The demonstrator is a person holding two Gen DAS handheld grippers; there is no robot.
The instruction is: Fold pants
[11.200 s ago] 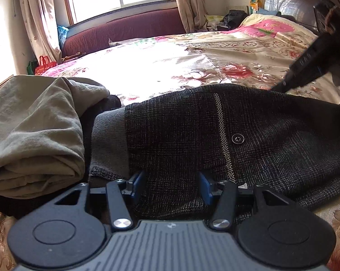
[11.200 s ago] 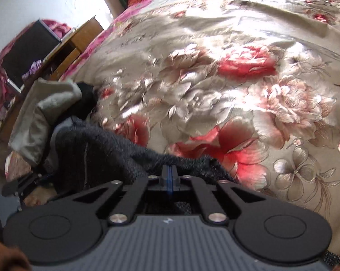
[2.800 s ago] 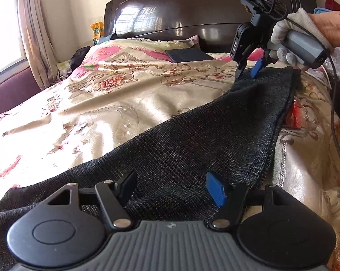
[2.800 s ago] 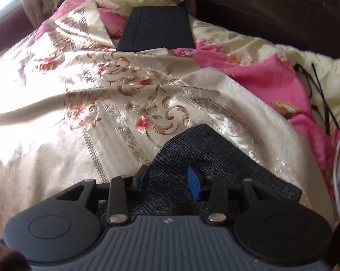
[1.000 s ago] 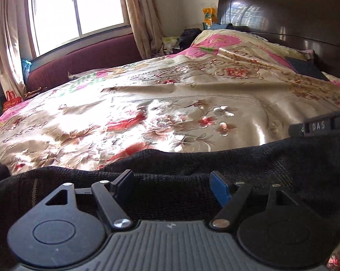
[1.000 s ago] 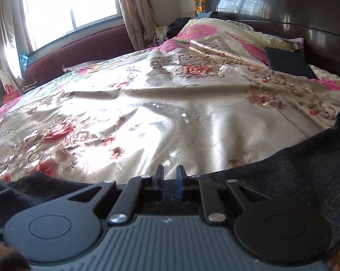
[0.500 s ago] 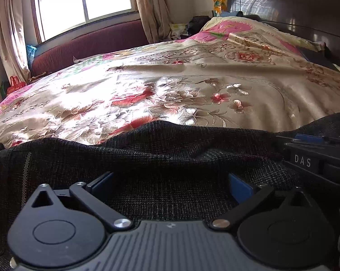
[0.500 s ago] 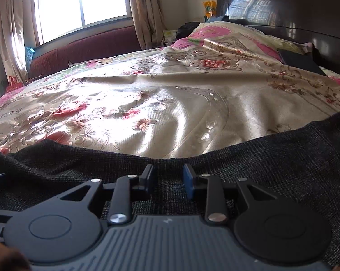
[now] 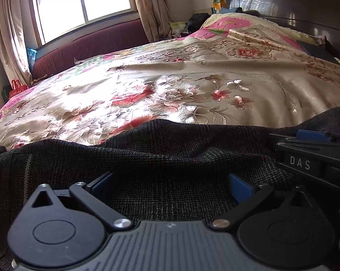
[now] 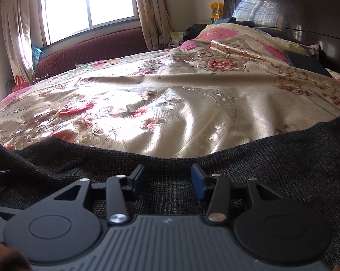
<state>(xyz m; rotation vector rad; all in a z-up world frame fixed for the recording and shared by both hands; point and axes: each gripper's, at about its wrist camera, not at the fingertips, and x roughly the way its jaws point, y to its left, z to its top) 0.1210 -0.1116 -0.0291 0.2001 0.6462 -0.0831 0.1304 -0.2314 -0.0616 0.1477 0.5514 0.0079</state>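
While both tongs gape, pants (image 9: 170, 153) edge rumpled, bedspread (image 9: 192, 94) beyond

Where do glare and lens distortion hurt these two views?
Left wrist view: blown-out window, sheen on the floral satin bedspread, bowed edges. Right wrist view: the same white window and glare on the bedspread; the dark knitted pants keep little detail.
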